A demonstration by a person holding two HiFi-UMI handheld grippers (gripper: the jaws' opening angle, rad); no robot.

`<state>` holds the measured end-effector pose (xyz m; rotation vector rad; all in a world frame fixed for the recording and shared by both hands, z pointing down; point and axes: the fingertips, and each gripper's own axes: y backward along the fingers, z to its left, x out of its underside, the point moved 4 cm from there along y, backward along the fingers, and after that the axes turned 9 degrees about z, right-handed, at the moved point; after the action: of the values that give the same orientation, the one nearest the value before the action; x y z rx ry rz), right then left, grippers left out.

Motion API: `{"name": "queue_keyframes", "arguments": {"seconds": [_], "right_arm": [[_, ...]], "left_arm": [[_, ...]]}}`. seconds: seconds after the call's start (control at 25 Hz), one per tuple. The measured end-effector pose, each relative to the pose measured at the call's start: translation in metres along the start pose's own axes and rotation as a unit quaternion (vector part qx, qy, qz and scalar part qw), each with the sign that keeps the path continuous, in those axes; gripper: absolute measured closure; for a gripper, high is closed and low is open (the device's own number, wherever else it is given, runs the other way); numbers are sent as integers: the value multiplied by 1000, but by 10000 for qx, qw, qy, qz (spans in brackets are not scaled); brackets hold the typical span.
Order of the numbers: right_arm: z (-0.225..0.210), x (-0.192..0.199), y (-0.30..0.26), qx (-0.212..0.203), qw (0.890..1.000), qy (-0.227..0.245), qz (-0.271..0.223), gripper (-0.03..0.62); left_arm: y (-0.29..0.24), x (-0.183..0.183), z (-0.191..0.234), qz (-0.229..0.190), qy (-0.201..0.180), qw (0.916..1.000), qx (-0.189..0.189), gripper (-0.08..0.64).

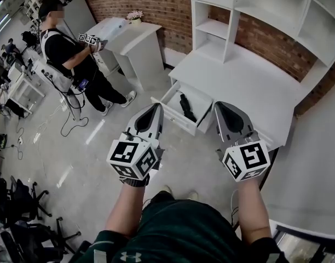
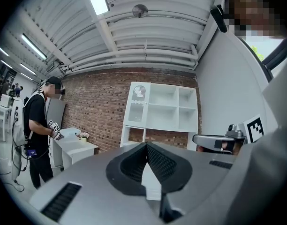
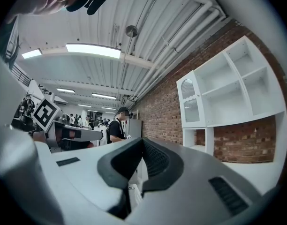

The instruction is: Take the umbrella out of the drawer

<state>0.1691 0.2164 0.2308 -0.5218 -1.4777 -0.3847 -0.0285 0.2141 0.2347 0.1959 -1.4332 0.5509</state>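
A black folded umbrella [image 1: 185, 107] lies inside the open white drawer [image 1: 174, 116] of the white desk [image 1: 249, 86]. I hold both grippers level, side by side, in front of and above the drawer, apart from it. The left gripper [image 1: 157, 108] is shut with nothing in it; in the left gripper view its jaws [image 2: 146, 145] meet at the tip. My right gripper [image 1: 218, 106] is also shut and empty, with its jaws [image 3: 142, 140] closed together in the right gripper view. The umbrella does not show in either gripper view.
A white shelf unit [image 1: 255, 10] rises over the desk against a brick wall [image 1: 156, 1]. Another person [image 1: 69, 53] with grippers stands at a white cabinet [image 1: 137, 45] to the left. Black chairs [image 1: 19, 201] and cables [image 1: 69, 122] occupy the floor at left.
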Motion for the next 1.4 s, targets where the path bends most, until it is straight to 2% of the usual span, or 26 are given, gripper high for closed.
{"name": "queue_keyframes", "arguments": {"seconds": [0.24,0.56,0.92,1.4], "right_arm": [[-3,8,-6,-113,9999,-114,35,588],[-17,28,-54,-48,9996,-163,245,588],[-33,40,-144,139,9983,-180,538,588],[-35,65,-252,225,9941,-358,995,588]], "left_arm": [[-3,5,4,74,7,9999,-99,554],[-47,14,40,211,-3,9997,-75,554],[-118,12,110,367,-84,9992,134,554],[-193,24,196,528,125,9968,591,554]]}}
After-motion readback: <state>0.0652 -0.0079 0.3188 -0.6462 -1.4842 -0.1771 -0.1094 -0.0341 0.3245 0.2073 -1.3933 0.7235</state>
